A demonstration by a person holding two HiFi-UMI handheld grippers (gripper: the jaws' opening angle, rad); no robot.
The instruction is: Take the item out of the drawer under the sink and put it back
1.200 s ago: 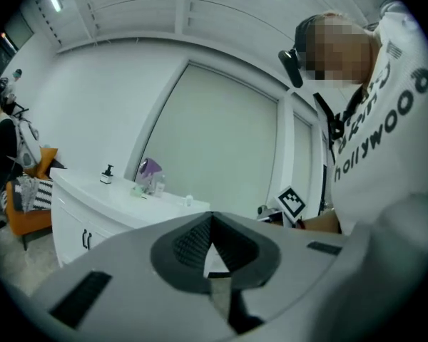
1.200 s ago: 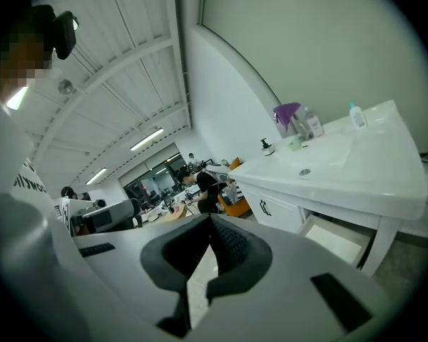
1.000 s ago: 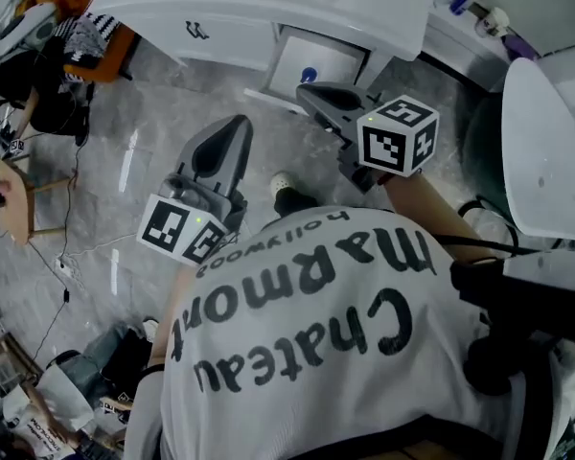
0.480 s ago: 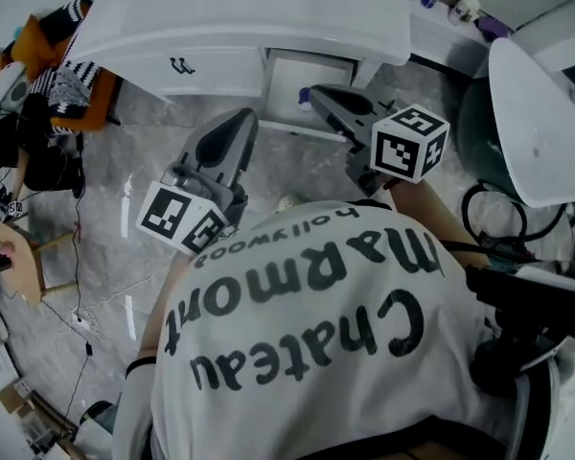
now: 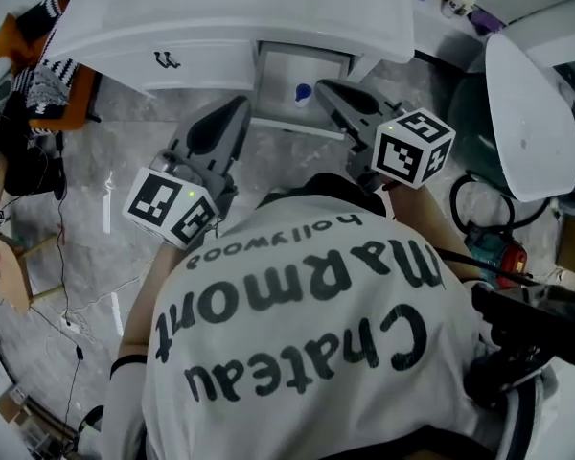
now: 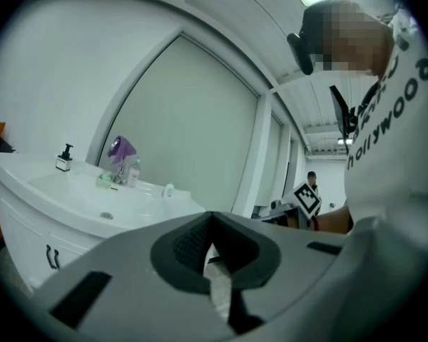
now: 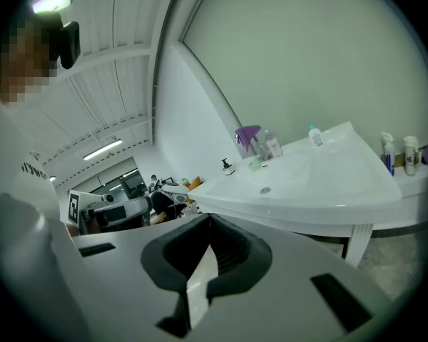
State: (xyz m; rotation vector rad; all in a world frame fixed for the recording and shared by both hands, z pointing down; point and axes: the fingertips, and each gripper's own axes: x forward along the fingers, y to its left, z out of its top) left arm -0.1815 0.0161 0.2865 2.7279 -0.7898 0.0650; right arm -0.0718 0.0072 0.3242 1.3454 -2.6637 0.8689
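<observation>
The left hand-held gripper (image 5: pixel 232 113) and the right hand-held gripper (image 5: pixel 324 90) are both closed tight with nothing in them. A little blue thing (image 5: pixel 304 92) sits in the open drawer (image 5: pixel 289 69) under the sink (image 5: pixel 232 10)

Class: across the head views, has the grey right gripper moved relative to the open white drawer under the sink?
Yes. The grey right gripper has advanced over the open white drawer; its tip now sits beside the small blue item inside.

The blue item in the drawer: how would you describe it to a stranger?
Find the white sink cabinet at the top of the head view. Under it, one drawer stands open. Inside lies the small blue item, the only coloured thing in that pale drawer.
</observation>
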